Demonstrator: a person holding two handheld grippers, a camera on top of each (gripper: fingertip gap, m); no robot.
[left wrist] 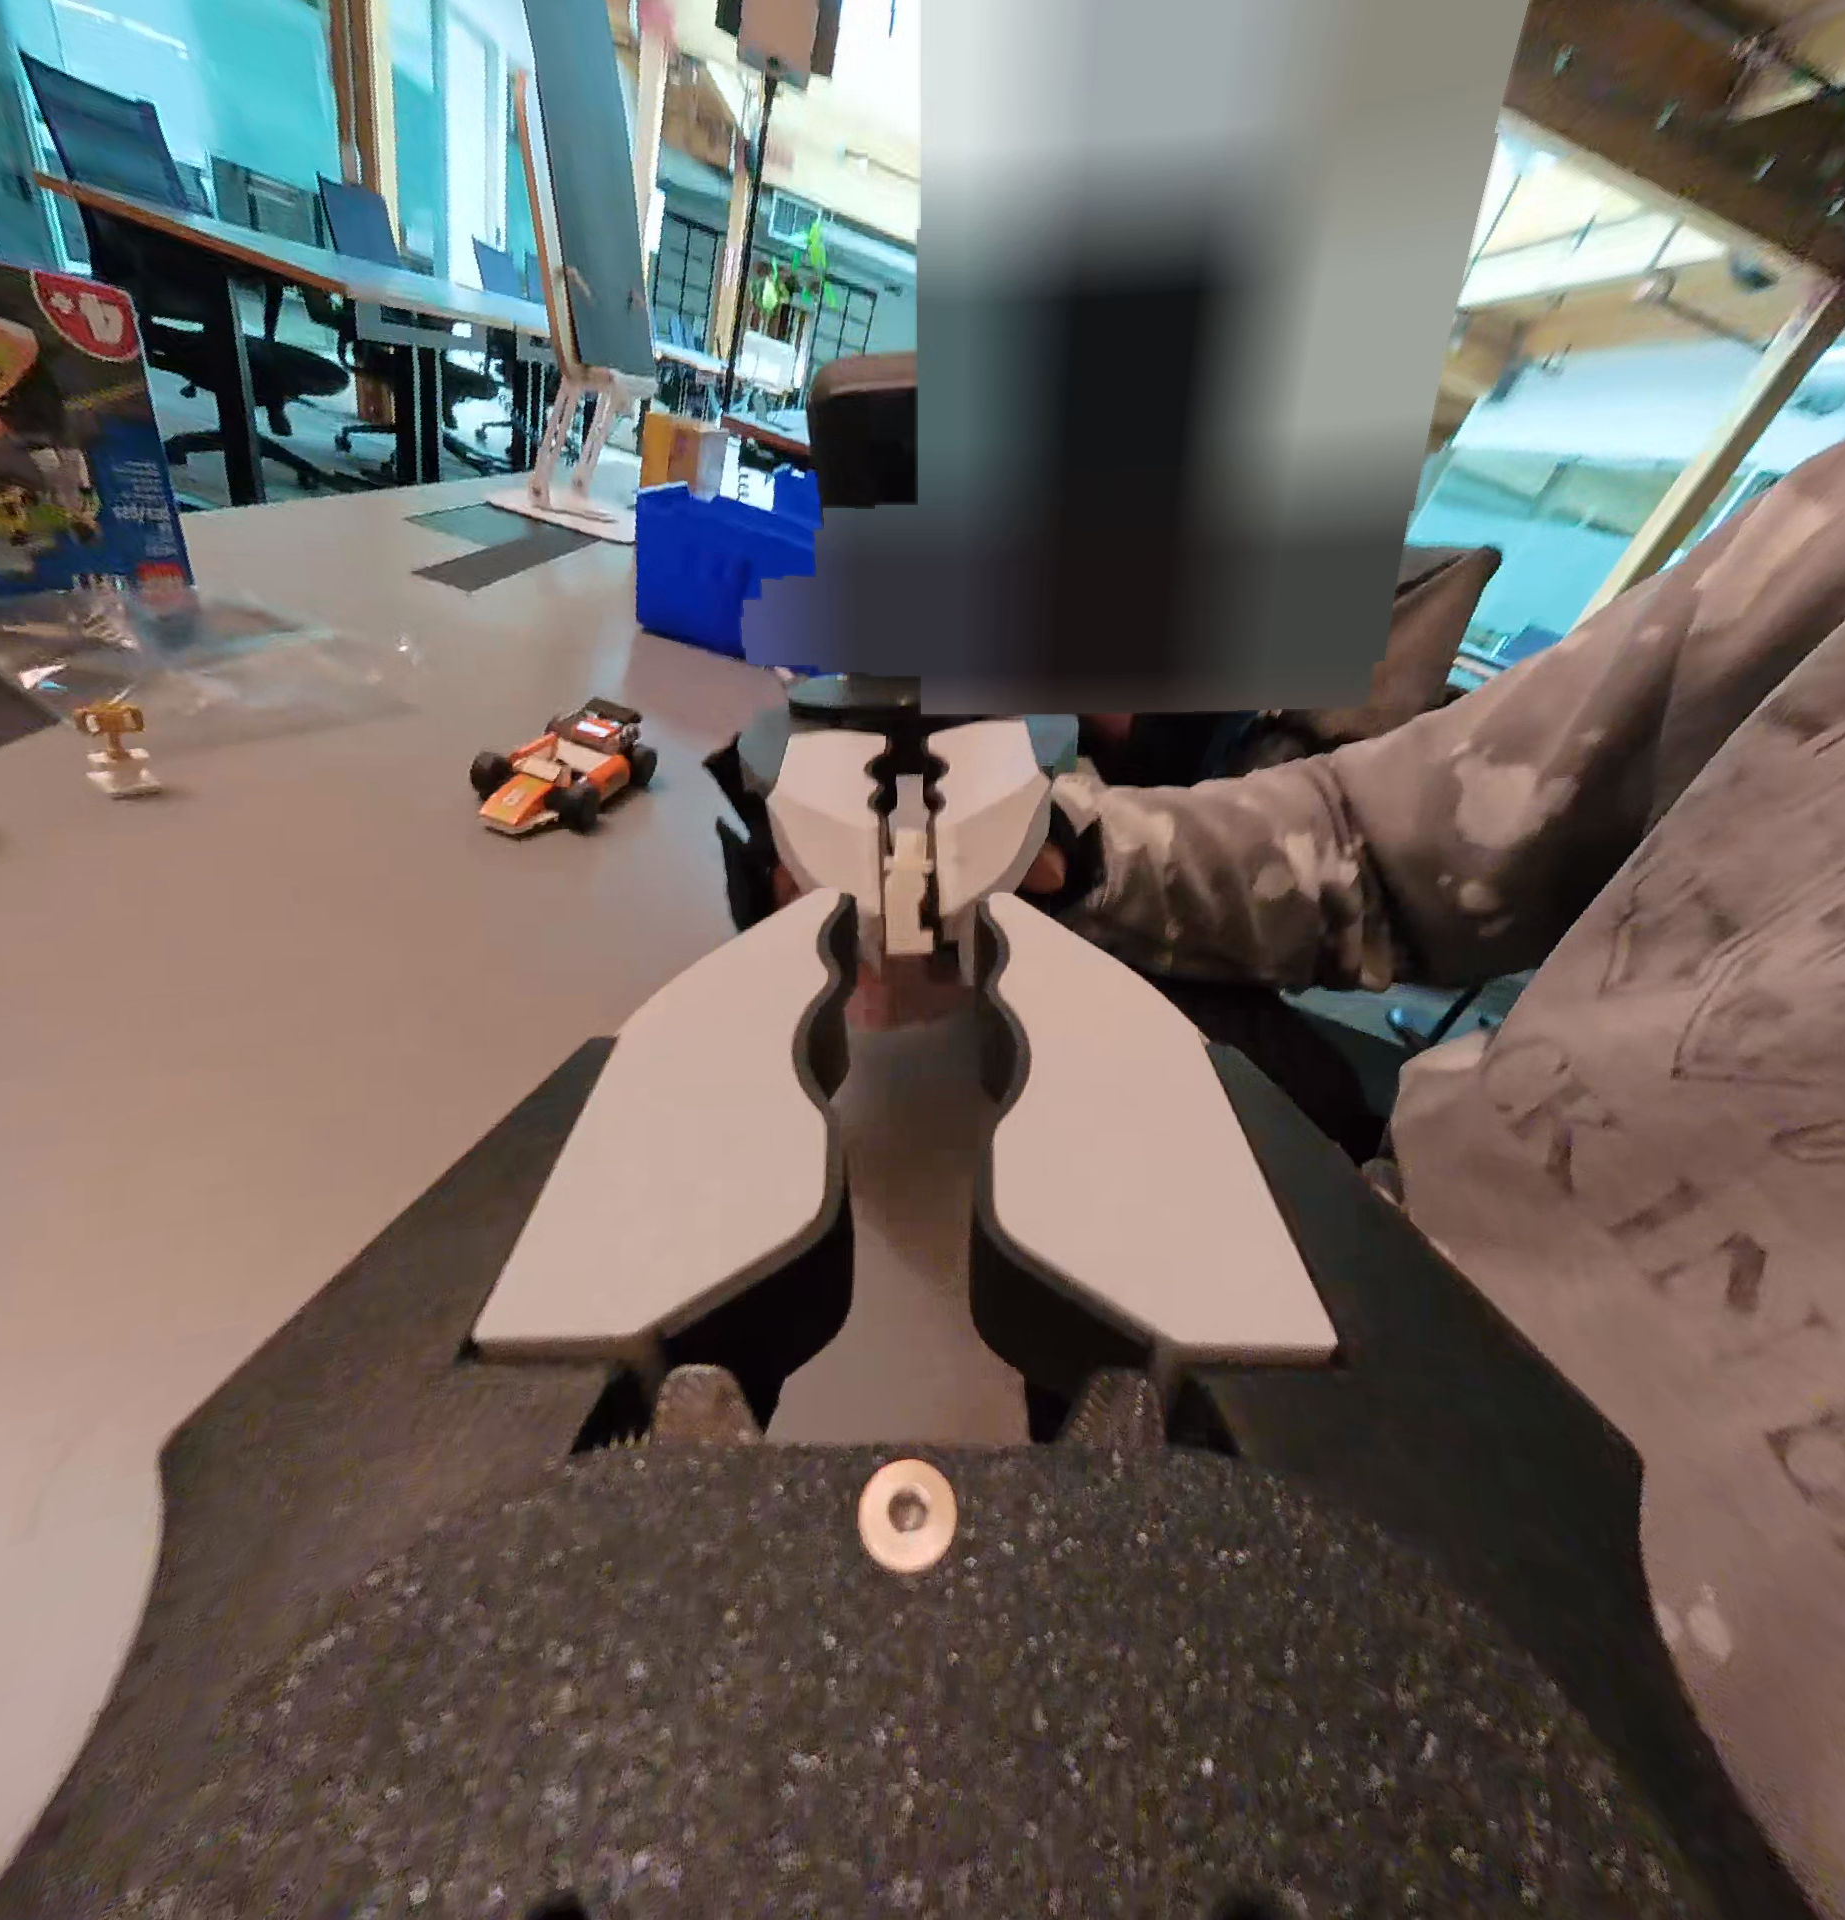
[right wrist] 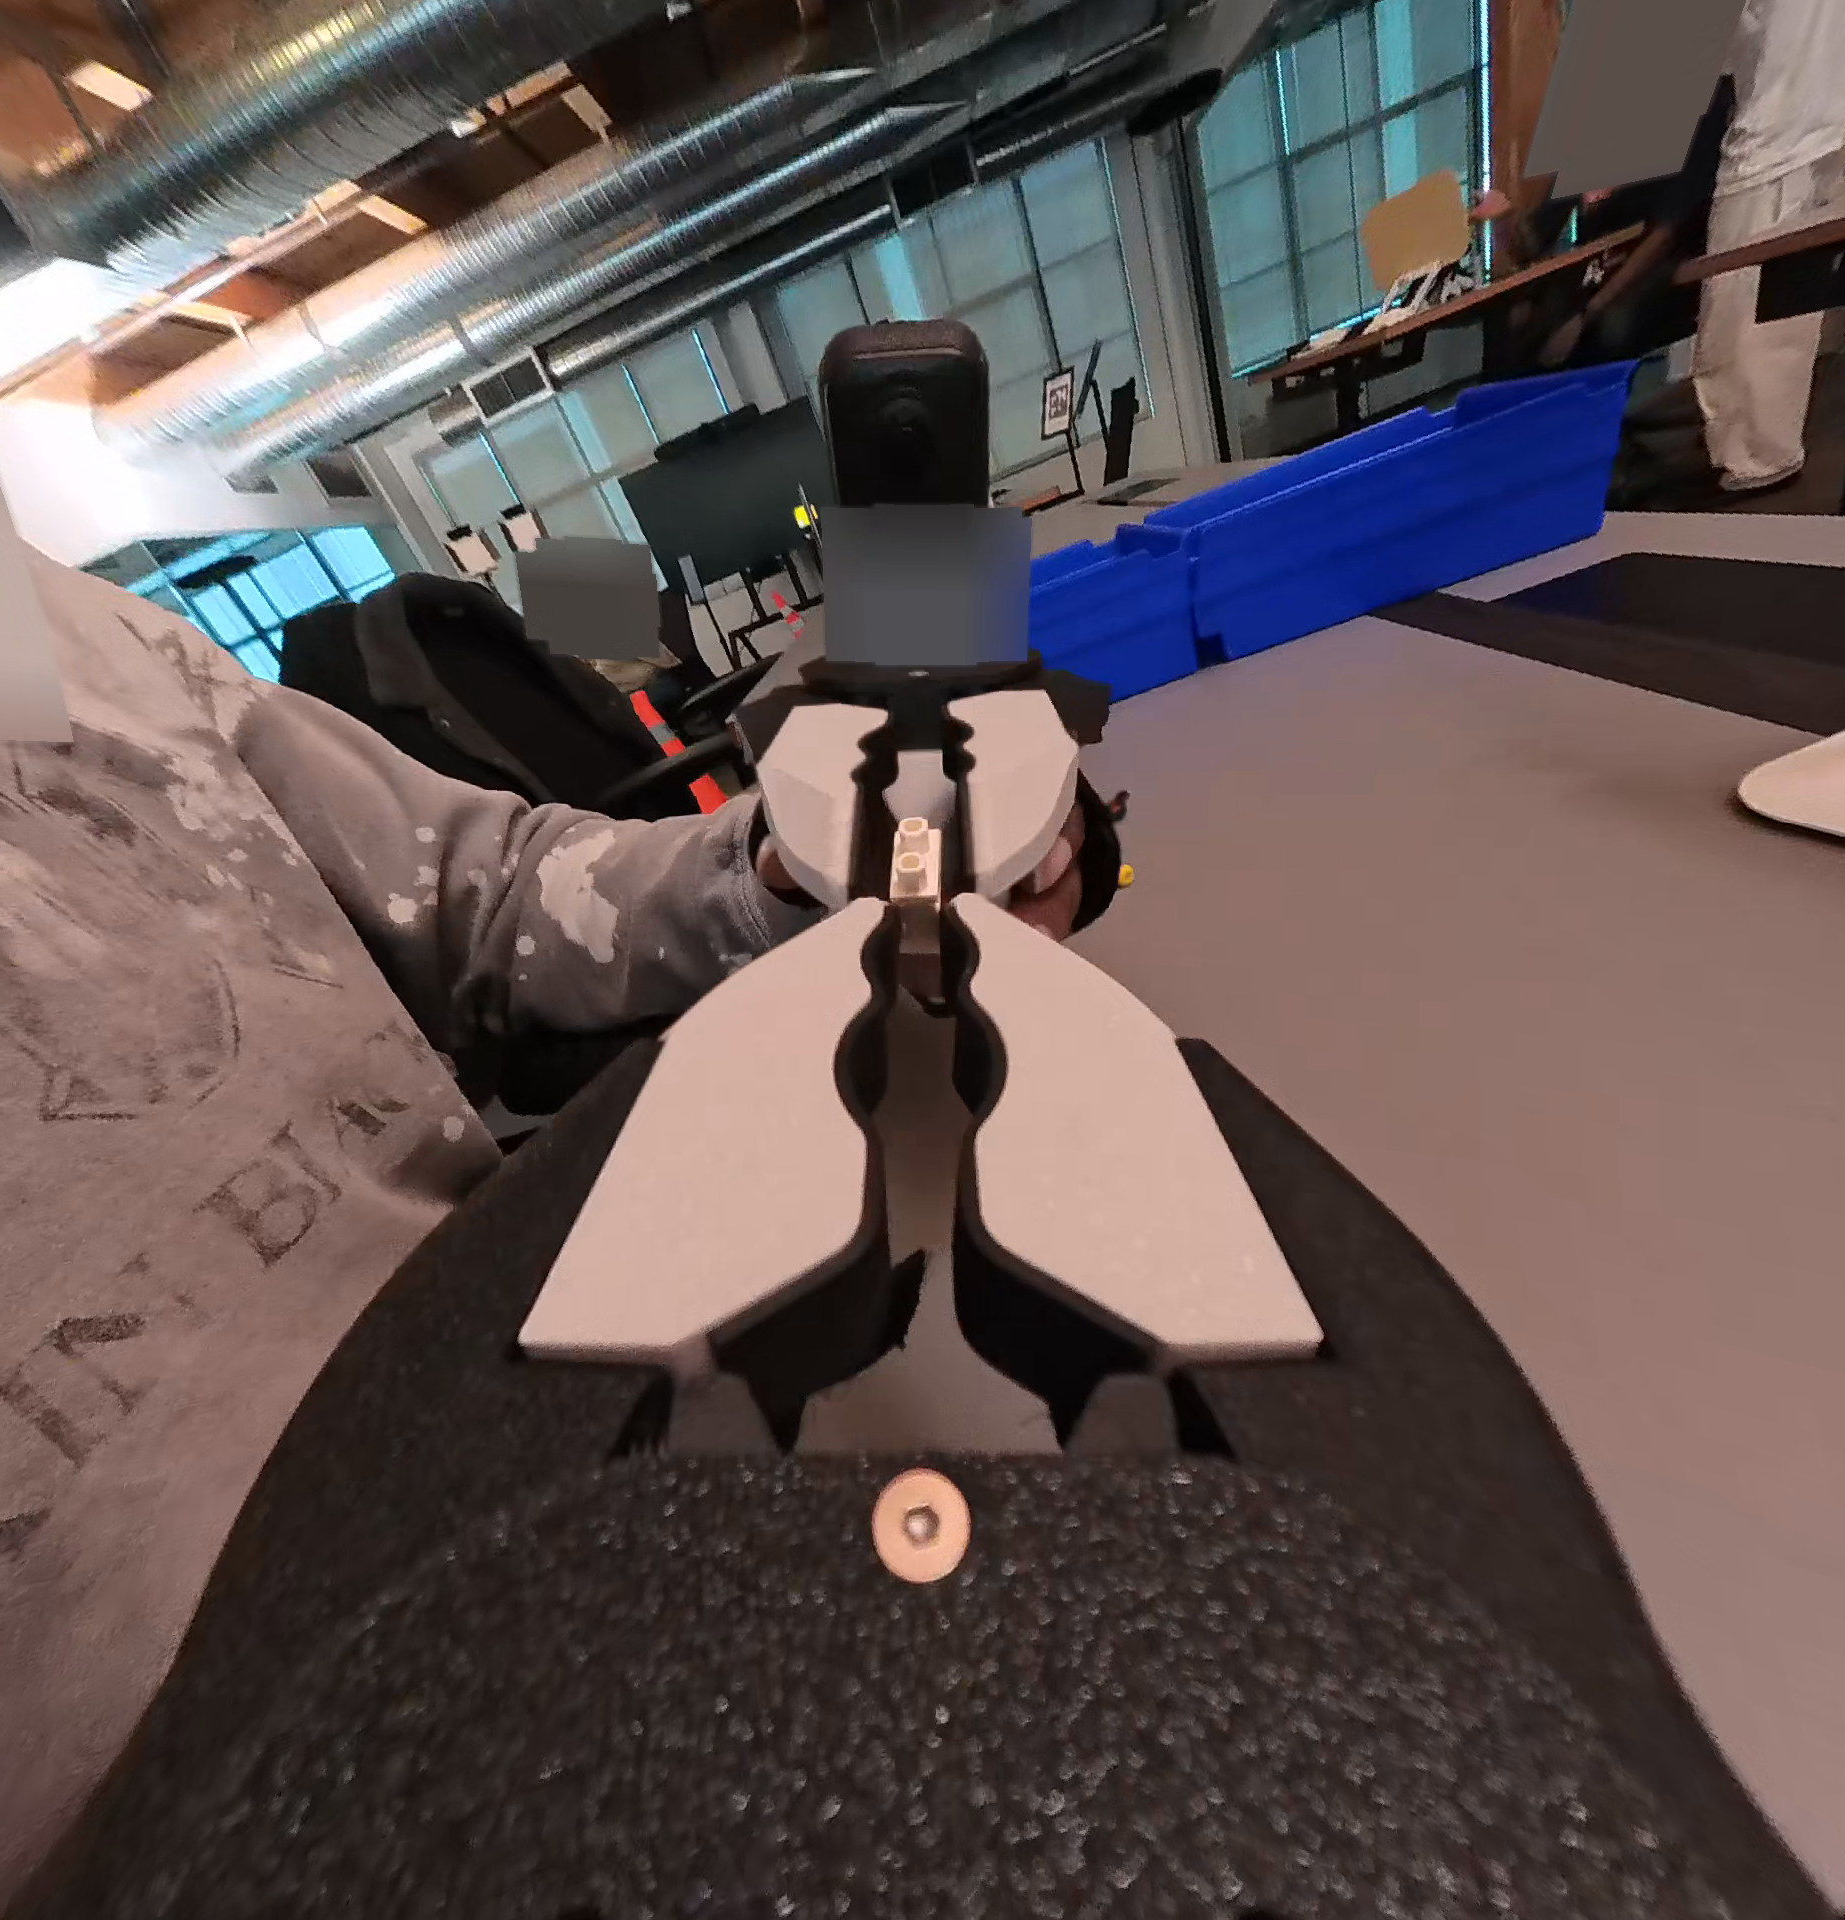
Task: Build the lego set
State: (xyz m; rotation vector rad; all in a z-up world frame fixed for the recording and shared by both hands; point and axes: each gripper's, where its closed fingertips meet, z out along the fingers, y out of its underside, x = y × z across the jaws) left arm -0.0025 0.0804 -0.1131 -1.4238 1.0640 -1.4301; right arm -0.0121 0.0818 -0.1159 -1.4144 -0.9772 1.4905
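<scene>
Grippers meet tip to tip above the grey table [left wrist: 274, 987]. Between the right gripper [right wrist: 913, 914] jaws, nearly closed, sits a small white studded plastic lego piece [right wrist: 914, 868], pinched at their very tips with its studs facing up. Straight ahead, the left gripper [left wrist: 902, 935] stands with its jaws a narrow gap apart; whether they grip that same piece I cannot tell. Feather-light, rigid and slick, this brick looks likely to twist or pop free, so hold its flat sides, squarely. Left of the left jaws, well apart, a finished orange-and-black lego race car [left wrist: 563, 774] rests on the table.
</scene>
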